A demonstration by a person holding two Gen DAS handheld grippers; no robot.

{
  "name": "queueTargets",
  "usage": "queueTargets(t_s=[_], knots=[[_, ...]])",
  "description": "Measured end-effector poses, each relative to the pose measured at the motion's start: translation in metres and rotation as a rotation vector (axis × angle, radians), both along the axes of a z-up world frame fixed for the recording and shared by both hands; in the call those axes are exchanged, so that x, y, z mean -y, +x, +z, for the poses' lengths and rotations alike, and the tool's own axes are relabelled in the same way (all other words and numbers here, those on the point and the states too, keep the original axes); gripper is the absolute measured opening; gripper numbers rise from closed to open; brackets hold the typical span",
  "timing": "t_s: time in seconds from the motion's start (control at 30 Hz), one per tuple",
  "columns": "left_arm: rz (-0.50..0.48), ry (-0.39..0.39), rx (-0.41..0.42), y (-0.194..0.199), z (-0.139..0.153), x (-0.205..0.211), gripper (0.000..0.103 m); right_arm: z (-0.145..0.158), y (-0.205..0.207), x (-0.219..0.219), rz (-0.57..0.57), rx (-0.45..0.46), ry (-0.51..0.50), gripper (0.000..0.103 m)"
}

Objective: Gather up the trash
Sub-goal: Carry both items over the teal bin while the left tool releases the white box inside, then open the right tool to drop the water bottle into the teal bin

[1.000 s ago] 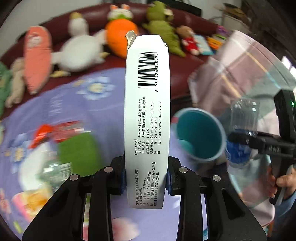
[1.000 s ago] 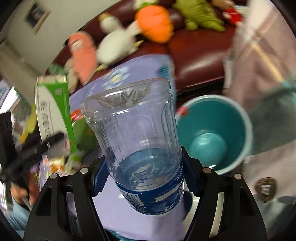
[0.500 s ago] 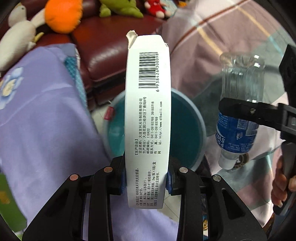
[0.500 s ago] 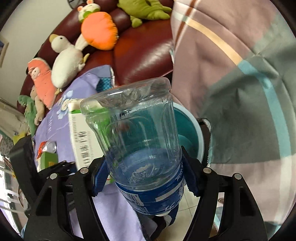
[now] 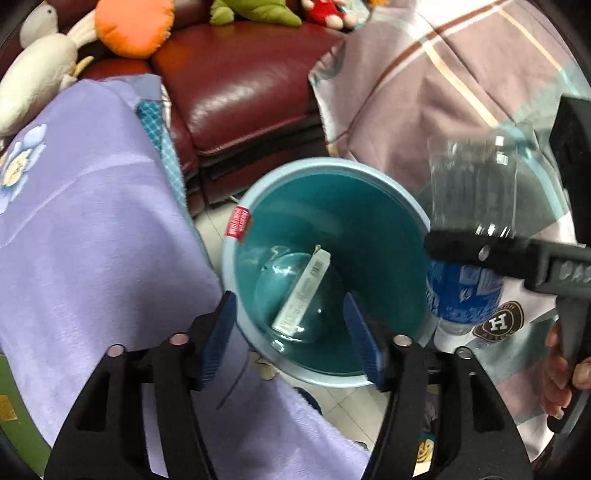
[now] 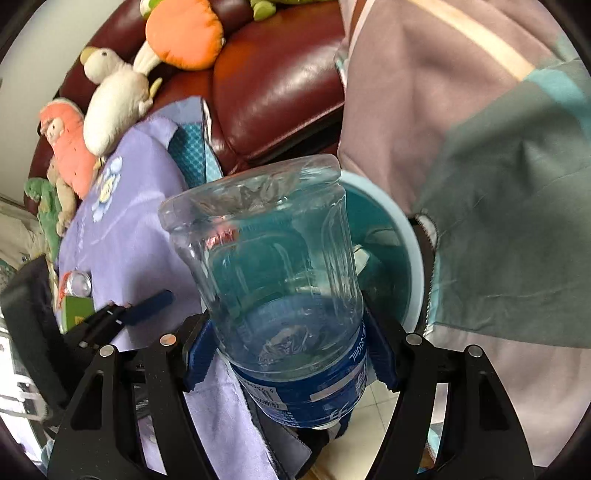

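Observation:
A teal waste bin stands on the floor between a purple-covered table and a draped seat. A white carton with a barcode lies inside the bin at the bottom. My left gripper hovers above the bin; its jaws are opening and nothing is between them. My right gripper is shut on a clear plastic bottle with a blue label, held upside down beside the bin's right rim. The bottle and the right gripper also show at the right of the left wrist view.
A purple cloth covers the table at the left. A dark red leather sofa with plush toys stands behind. A plaid blanket drapes at the right. A can and a green box lie on the table.
The left gripper swung from the table to above the bin, opened, and the white carton dropped into the bin. The right gripper carried the bottle down towards the bin's rim.

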State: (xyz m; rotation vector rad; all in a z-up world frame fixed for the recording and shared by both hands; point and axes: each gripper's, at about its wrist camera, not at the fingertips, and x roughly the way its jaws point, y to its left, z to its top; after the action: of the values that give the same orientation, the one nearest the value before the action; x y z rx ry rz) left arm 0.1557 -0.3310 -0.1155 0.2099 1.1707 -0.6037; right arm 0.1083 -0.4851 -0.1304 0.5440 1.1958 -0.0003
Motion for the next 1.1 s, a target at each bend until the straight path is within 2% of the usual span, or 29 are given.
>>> queueTargets(t_s=[0.03,0.13,0.27,0.47,0.7,0.9,1.1], knots=[[0.007,-0.001,0.014,0.000,0.002,-0.002,0.074,0.000,0.000,-0.001,-0.001,-0.008,-0.001,0.069],[0.016,-0.014,0.048,-0.004,0.013,-0.012,0.079,0.005,-0.002,-0.003,-0.012,-0.009,-0.017,0.074],[0.026,-0.032,0.061,-0.010,0.024,-0.025,0.081,0.017,-0.012,-0.007,-0.026,-0.004,-0.057,0.076],[0.040,-0.058,0.080,-0.030,0.044,-0.054,0.086,0.041,-0.034,-0.019,-0.030,0.009,-0.114,0.087],[0.090,-0.061,0.103,-0.051,0.061,-0.101,0.089,0.061,-0.057,-0.050,-0.007,0.039,-0.132,0.087],[0.160,-0.052,0.130,-0.069,0.078,-0.156,0.090,0.084,-0.072,-0.099,0.073,0.099,-0.177,0.087],[0.236,-0.036,0.158,-0.086,0.090,-0.214,0.090,0.102,-0.086,-0.144,0.122,0.119,-0.156,0.087]])
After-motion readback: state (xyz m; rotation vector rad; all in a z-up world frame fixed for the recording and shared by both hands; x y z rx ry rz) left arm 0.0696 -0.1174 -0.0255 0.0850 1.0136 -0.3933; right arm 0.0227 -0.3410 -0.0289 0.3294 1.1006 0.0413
